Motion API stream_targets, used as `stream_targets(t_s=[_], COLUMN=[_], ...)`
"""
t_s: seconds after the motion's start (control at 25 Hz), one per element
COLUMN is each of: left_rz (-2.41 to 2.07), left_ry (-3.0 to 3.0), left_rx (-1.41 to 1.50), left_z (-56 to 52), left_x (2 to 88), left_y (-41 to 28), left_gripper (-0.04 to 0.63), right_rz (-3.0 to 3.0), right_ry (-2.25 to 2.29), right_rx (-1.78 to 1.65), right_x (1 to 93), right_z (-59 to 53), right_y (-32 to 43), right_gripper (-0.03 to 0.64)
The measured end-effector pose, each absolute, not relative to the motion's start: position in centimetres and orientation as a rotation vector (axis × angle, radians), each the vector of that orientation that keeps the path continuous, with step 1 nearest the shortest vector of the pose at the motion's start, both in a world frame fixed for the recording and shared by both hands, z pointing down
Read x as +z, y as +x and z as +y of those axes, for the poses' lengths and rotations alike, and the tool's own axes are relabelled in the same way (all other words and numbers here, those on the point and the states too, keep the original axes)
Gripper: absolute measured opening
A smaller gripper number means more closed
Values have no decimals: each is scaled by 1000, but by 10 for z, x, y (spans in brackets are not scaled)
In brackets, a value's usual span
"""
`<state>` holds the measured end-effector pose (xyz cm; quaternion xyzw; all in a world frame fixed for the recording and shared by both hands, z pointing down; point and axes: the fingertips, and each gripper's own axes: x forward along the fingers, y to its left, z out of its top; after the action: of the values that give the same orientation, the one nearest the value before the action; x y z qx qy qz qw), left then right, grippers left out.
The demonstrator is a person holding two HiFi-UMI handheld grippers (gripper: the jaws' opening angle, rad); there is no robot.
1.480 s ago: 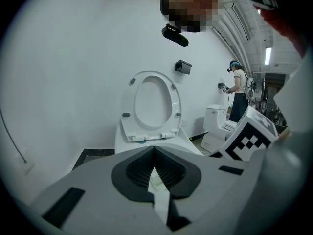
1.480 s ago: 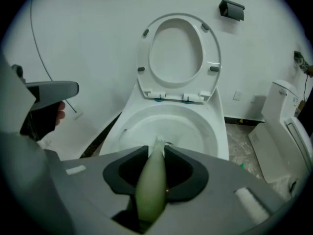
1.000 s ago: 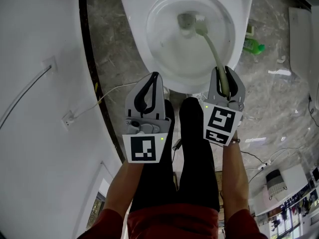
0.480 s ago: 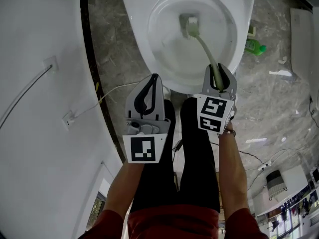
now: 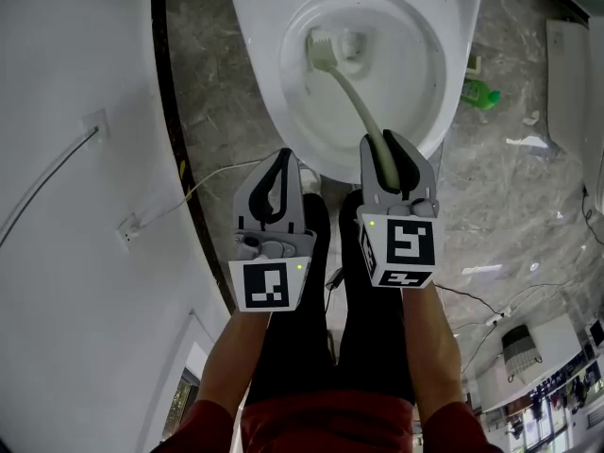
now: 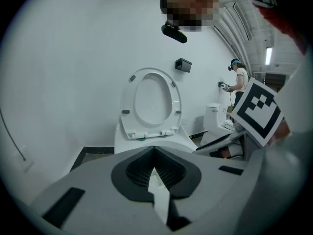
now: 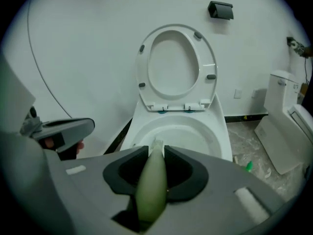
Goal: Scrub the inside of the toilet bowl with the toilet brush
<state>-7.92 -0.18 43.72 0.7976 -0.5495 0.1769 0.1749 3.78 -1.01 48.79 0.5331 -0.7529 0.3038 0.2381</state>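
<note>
**Brush in bowl, right gripper clamped on its handle**

The head view shows the brush (image 5: 349,88) with its head at the back left inside the bowl (image 5: 272,111). The right gripper (image 5: 384,142) is closed on the handle. The left gripper (image 5: 281,161), jaws together and empty, hangs before the bowl. Only the gripper views show the raised seat (image 7: 176,65) and a second toilet (image 7: 283,106) to the bowl's right. One green bottle (image 5: 479,92) lies right of the bowl

I'm in a bathroom, though a mock one: a white toilet (image 5: 260,26) on a grey marbled floor (image 5: 208,83) against a plain white wall (image 6: 73,58). A second toilet (image 7: 283,106) stands nearby, and another person (image 6: 240,80) in a headset works farther along.
</note>
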Motion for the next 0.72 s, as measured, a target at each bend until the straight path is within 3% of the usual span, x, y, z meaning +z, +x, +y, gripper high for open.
stream_targets(t_s=[0.48,0.72], left_rz=[-1533,-1517], left_ry=[2284,2293], left_rx=[498,494], left_z=[-3,-1], left_x=[436,436], left_y=[-67,-62], left_gripper=[5,5], right_rz=[-1881,-1815], right_ry=[1540,1648], right_rx=[778,791], right_x=[552,525], right_z=[-45,-31], right_y=[81,124], right_gripper=[114,112])
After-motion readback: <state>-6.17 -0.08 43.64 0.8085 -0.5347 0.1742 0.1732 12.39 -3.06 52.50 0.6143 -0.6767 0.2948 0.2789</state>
